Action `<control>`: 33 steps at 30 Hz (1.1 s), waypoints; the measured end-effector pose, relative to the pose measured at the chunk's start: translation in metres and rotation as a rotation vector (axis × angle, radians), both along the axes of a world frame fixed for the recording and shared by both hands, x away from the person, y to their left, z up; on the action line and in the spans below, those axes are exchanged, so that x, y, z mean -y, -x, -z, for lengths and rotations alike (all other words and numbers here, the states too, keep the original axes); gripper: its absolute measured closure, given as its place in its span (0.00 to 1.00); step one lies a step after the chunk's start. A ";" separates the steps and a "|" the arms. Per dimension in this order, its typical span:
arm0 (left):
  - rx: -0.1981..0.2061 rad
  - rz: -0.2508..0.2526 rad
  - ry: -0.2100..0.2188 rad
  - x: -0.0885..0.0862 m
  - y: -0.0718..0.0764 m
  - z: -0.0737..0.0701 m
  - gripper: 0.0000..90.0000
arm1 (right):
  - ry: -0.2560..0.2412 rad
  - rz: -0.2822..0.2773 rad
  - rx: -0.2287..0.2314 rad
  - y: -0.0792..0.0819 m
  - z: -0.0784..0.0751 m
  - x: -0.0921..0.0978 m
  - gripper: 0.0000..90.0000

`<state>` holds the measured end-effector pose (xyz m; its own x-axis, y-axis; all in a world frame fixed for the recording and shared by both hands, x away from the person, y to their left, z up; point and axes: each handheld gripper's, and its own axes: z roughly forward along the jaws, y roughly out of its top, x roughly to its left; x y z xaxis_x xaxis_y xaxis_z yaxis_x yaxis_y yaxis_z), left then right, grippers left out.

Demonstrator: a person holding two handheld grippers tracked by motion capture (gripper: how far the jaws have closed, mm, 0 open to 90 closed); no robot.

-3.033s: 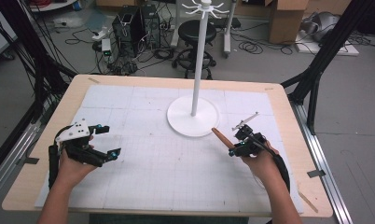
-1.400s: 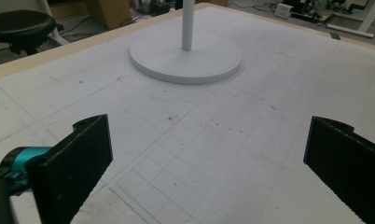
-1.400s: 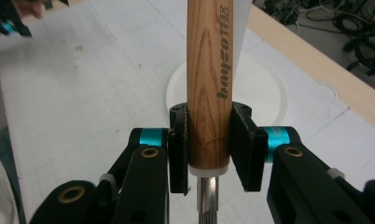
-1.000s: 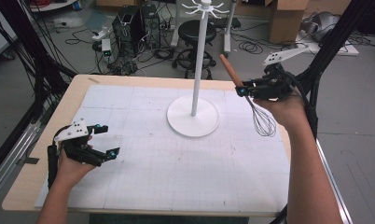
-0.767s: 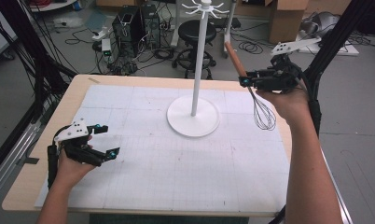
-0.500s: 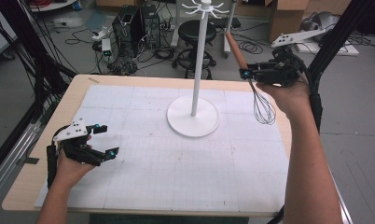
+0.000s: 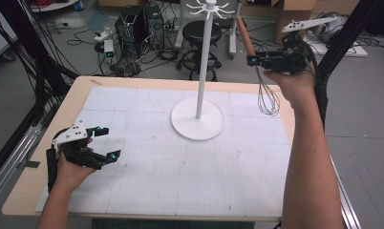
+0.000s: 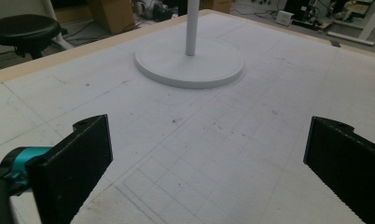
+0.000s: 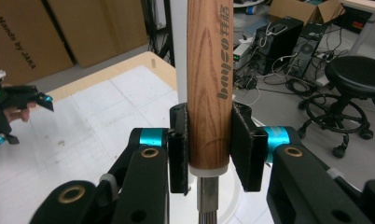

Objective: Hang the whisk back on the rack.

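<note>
A whisk with a wooden handle (image 7: pixel 244 34) and wire loops (image 7: pixel 267 98) hangs upright above the table's far right, handle up. My right gripper (image 7: pixel 252 59) is shut on the lower handle; in the right gripper view the black pads clamp the wood (image 9: pixel 209 88). A white stand (image 7: pixel 203 62) with hooks on top (image 7: pixel 208 7) rises from a round base (image 7: pixel 197 118) left of the whisk. My left gripper (image 7: pixel 105 143) rests open on the mat at the near left, with nothing between its jaws in the left gripper view, facing the stand base (image 8: pixel 189 63).
A white grid mat (image 7: pixel 180 157) covers the wooden table (image 7: pixel 80 90). Behind the table stand a black stool (image 7: pixel 200 31), computer cases (image 7: pixel 135 21), cables and cardboard boxes. Black frame poles (image 7: pixel 343 43) rise at both sides.
My right gripper picked the whisk up off the mat, raised it and turned it handle-up, drifting toward the top of the stand. The left gripper stayed put.
</note>
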<state>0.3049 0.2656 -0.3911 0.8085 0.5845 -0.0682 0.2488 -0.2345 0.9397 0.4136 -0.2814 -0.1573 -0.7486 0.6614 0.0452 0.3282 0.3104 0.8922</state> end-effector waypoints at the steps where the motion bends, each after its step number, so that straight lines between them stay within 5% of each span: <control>1: -0.001 0.004 -0.002 0.001 0.000 0.000 0.02 | 0.003 0.003 0.005 -0.001 -0.001 0.000 0.78; 33: 0.005 -0.008 0.003 -0.004 0.002 -0.001 0.02 | 0.009 0.035 0.009 -0.018 -0.016 -0.012 0.78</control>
<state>0.3025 0.2696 -0.3899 0.8043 0.5906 -0.0662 0.2460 -0.2294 0.9417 0.4317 -0.2696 -0.1410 -0.7256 0.6874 0.0325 0.3310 0.3072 0.8922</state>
